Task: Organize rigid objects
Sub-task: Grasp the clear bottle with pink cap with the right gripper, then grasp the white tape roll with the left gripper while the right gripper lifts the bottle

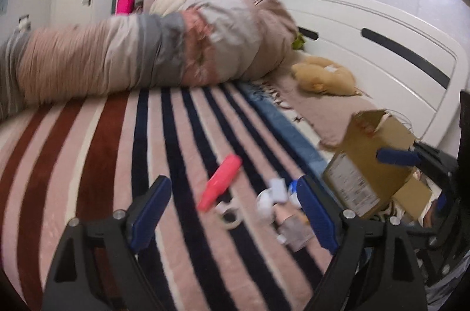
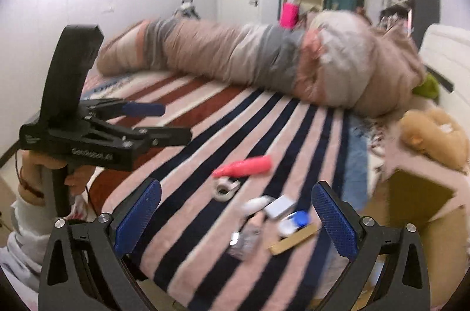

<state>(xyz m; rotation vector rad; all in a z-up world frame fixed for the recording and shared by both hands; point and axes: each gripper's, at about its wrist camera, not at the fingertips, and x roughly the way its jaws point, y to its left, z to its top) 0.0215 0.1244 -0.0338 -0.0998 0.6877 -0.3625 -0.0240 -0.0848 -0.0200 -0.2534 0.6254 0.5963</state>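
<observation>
So there's a bed with a striped blanket [image 2: 205,117] and a little pile of stuff near its edge. Count so far: one pink tube [image 2: 245,165], one tape roll [image 2: 224,189] just beside it, one white oval thing [image 2: 254,203], one small grey-white box [image 2: 280,205], one white bottle with a blue cap [image 2: 293,221], one flat gold stick [image 2: 293,242], and one clear packet [image 2: 245,240]. It's all blurry, so I can't swear to what each one is.

Two grippers, both empty. The right gripper [image 2: 238,223] has its jaws spread wide, with the pile between and just beyond the tips, touching nothing. The left gripper [image 1: 232,214] is wide open too, hanging over the same pile; from the right side you can see a hand [image 2: 44,173] on its handle.

One cardboard box [image 1: 367,161] sits open at the bed's edge, right of the pile. One tan plush [image 1: 323,79] lies by the headboard, and one long rolled duvet [image 1: 147,52] lies across the bed.
</observation>
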